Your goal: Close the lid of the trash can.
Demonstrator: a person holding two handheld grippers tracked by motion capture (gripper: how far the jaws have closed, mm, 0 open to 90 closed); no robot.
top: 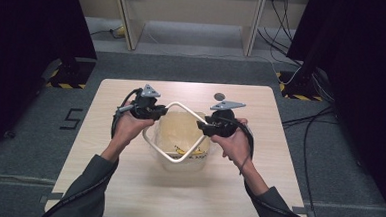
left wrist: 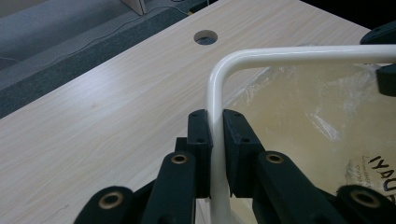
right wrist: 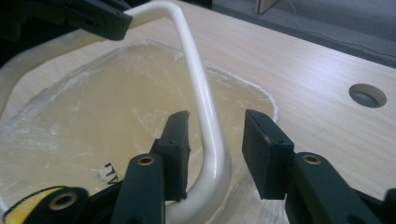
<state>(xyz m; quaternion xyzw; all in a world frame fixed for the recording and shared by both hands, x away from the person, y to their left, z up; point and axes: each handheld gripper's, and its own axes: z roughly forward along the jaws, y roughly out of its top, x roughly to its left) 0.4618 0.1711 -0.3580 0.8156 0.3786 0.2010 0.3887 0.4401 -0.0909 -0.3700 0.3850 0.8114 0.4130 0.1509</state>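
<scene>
Gripping the white handle (left wrist: 215, 93) of a clear plastic bin (top: 182, 138) at mid-table, the left gripper (top: 157, 110) has its jaws closed tight on the tube just below a bend; left gripper view shows both pads pressed flat to the tube w/ no gap. Right gripper (top: 202, 125) sits at the opposite bend of the handle; in right gripper view the jaws stand apart, tube running between them, resting against or just beside the left-hand pad, clear of the other, so not clamped. Handle is raised and tilted over the bin's mouth, spanning from one gripper to the other. Bin is lined w/ a crinkled clear bag (right wrist: 93, 121), sits on the light wood table (top: 117, 174) near centre. Both forearms come in from the near edge, grey sleeves, hands angled inward toward each other, approx level. Round cable hole (top: 219, 96) in tabletop just beyond right gripper. Writing: black letters on the bin's side, partly visible, not legible; a yellow patch beside them. A "5" marked on floor (top: 72, 118) left of table.
</scene>
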